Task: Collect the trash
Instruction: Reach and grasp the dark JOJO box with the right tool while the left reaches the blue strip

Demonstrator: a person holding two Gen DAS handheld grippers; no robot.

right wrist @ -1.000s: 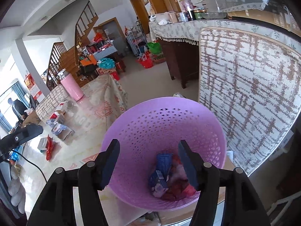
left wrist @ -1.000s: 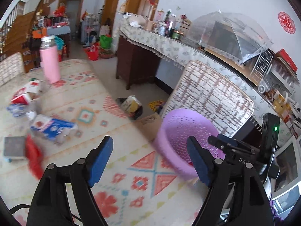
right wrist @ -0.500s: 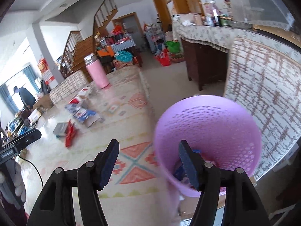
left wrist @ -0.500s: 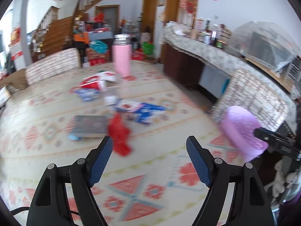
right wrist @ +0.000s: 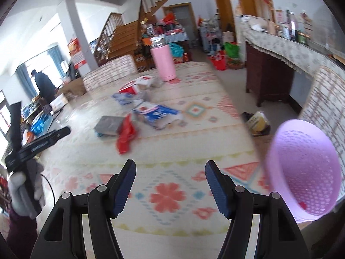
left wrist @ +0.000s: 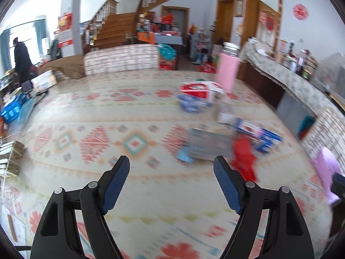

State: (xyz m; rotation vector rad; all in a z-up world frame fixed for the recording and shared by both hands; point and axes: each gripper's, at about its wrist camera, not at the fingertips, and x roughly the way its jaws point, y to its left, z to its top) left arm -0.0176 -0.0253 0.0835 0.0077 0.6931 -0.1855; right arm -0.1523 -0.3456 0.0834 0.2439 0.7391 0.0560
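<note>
Covering the table, a patterned cloth (right wrist: 194, 112) bears scattered trash (right wrist: 155, 113); both grippers' fingers gape empty.

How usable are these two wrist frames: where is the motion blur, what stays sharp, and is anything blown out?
Left wrist view: the trash pile, such as the red wrapper, and the patterned tablecloth are smeared; the left gripper is crisp. Right wrist view: milder blur on the blue-and-white package and the purple basket; the right gripper is sharp. In both, fisheye bends the edges and the left-side window is overexposed.
</note>
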